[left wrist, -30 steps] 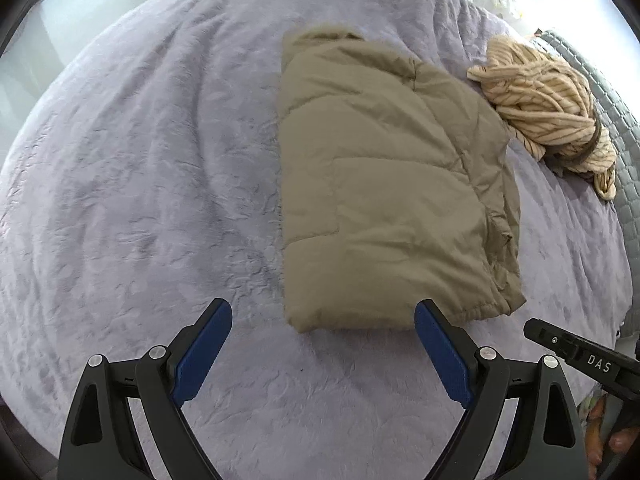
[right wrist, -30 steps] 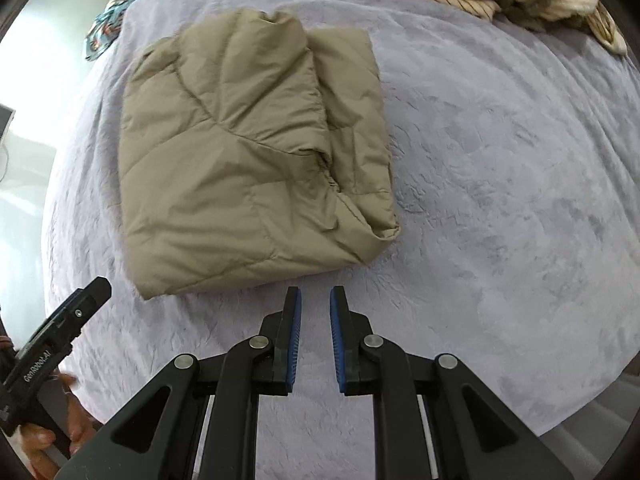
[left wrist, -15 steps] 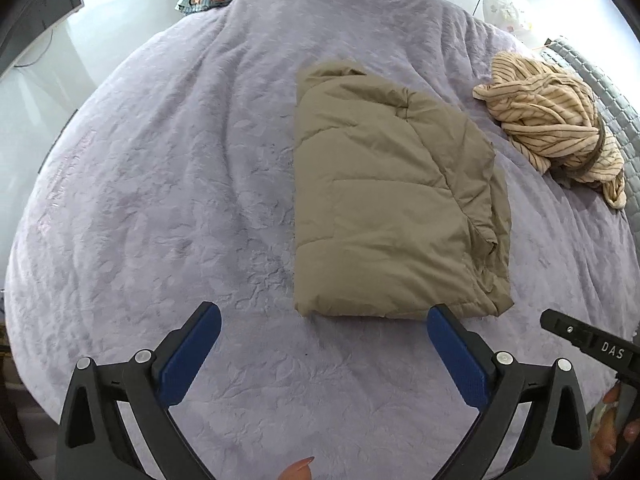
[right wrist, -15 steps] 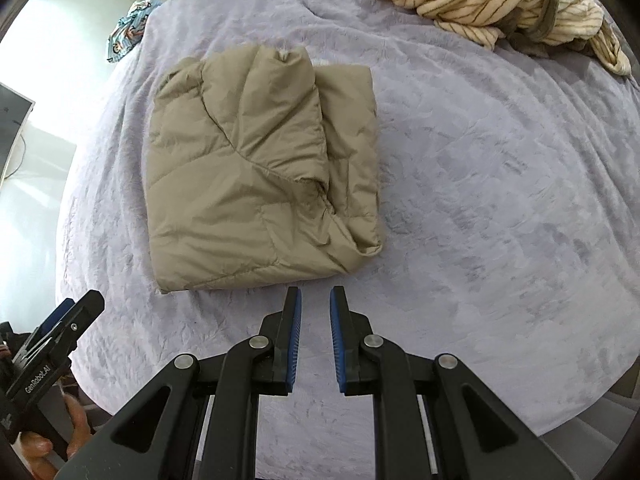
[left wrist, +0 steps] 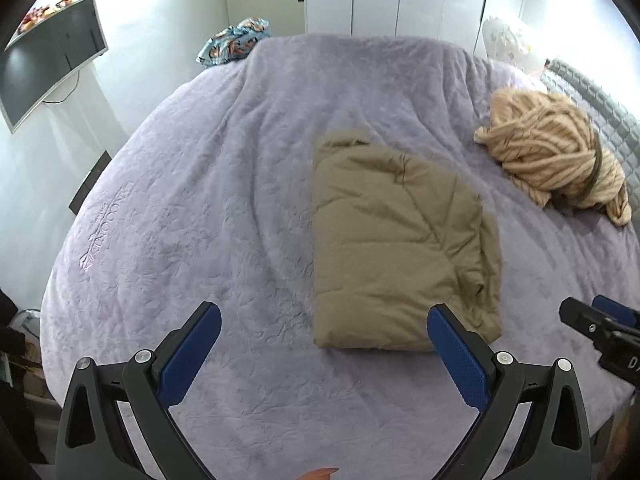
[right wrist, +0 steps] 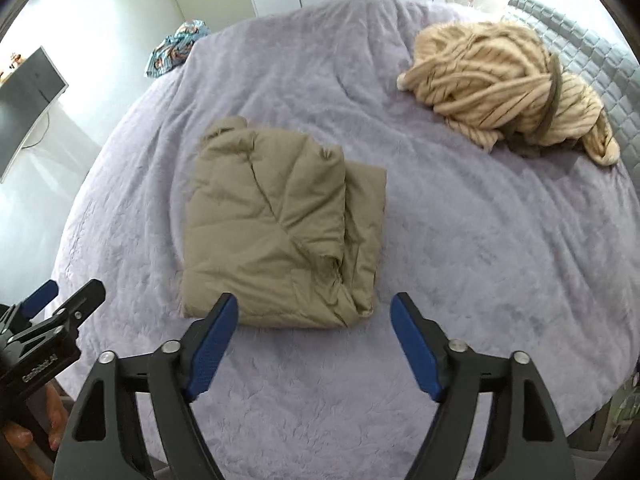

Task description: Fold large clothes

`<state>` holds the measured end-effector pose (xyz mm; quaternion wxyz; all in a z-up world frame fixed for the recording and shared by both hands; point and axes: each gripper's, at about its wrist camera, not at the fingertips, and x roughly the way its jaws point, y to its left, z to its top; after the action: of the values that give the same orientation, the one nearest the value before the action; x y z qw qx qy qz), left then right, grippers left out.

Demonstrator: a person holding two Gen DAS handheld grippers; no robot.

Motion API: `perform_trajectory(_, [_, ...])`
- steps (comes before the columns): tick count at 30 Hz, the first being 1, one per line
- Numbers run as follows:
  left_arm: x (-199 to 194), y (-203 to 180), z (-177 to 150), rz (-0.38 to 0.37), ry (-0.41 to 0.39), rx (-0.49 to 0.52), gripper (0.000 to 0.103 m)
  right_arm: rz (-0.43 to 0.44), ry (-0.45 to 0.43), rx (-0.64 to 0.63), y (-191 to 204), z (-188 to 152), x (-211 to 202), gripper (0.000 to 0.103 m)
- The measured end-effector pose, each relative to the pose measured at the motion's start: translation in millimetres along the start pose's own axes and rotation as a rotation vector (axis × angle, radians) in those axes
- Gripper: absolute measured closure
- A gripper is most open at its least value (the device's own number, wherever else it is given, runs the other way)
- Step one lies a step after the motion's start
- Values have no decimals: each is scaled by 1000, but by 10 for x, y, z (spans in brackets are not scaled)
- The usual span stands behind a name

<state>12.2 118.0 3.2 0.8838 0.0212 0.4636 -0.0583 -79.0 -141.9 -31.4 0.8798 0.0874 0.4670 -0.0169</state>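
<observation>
A khaki jacket (left wrist: 400,244) is lying folded into a rough rectangle on the bed (left wrist: 200,200), which is wearing a lilac cover. In the left wrist view the jacket is sitting a little toward 3 o'clock of centre; in the right wrist view it is lying just toward 9 o'clock of centre, its layered edges facing 3 o'clock.

The left gripper (left wrist: 324,338) is hanging over the cover with its jaws standing wide apart and nothing between them; its 3 o'clock finger is overlapping the jacket's near corner in the picture, but whether it is touching cannot be told. The right gripper (right wrist: 314,332) has just been opening its jaws, and they are now standing well apart with nothing gripped; the jacket's near edge is showing between and beyond the blue pads (right wrist: 212,348). Each gripper is peeking into the other's view: the right one at 3 o'clock of the left view, the left one at 8 o'clock of the right view, with fingers of a hand (right wrist: 24,434) wrapping its handle.

A striped cream garment (left wrist: 556,156) is lying bundled toward 2 o'clock of the jacket, well apart from it, near a grey quilted headboard (left wrist: 592,100). A patterned cloth (left wrist: 234,42) is hanging at the far edge toward 11 o'clock. A monitor (left wrist: 44,60) is hanging on the wall at 10 o'clock.
</observation>
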Motion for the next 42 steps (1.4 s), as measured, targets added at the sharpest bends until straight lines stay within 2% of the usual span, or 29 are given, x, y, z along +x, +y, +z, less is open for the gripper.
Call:
perform_trajectory(3, [-111, -31, 29, 20, -34, 12, 0, -1, -53, 8, 18, 21, -120, 0])
perform_trajectory(11, [-337, -13, 81, 27, -85, -9, 0, -57, -129, 24, 10, 81, -304, 0])
perform_trajectory(25, [-468, 42, 68, 51, -107, -22, 0, -63, -143, 28, 6, 72, -368, 0])
perform_trajectory(42, [-520, 118, 107, 40, -107, -35, 0, -57, -140, 22, 43, 55, -383, 0])
